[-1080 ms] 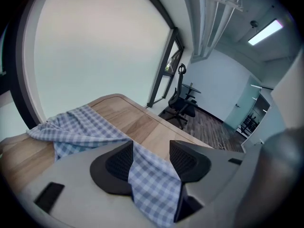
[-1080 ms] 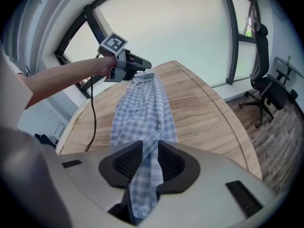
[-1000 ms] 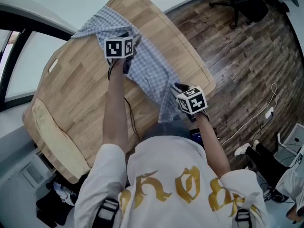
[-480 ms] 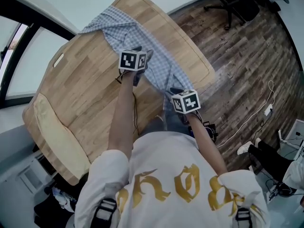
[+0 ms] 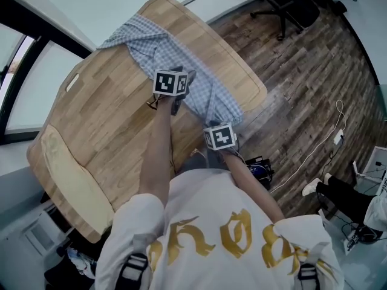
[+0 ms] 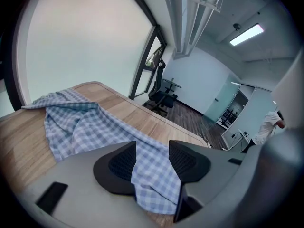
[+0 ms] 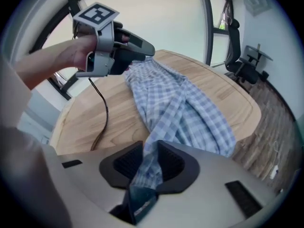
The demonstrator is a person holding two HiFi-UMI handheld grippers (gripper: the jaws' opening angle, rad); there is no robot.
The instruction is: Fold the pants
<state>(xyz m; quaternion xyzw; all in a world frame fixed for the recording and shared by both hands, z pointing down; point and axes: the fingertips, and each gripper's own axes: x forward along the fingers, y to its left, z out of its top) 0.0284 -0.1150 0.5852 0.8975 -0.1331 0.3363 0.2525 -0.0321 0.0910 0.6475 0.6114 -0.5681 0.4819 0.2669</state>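
A person at a wooden table (image 5: 109, 119) works a pair of blue checked pants (image 5: 151, 41), which lie in a rumpled, twisted strip from the table's far corner to its near edge, one corner drooping over that edge. The left gripper (image 6: 152, 160) rests over the middle of the strip with its jaws wide apart, cloth lying loose between them and not pinched. The right gripper (image 7: 151, 158), at the table's near edge, has a bunched leg end between its pads, though its jaws have just been opening.

The likely trouble is at that edge. With the right grip easing and the left clamping nothing, the leg end could slide free and its weight could pull more cloth off the table toward the wood floor (image 5: 302, 71). A second hazard is the twist along the strip: folding over it without first spreading the legs flat on the table would probably lock in creases and leave the hems misaligned.
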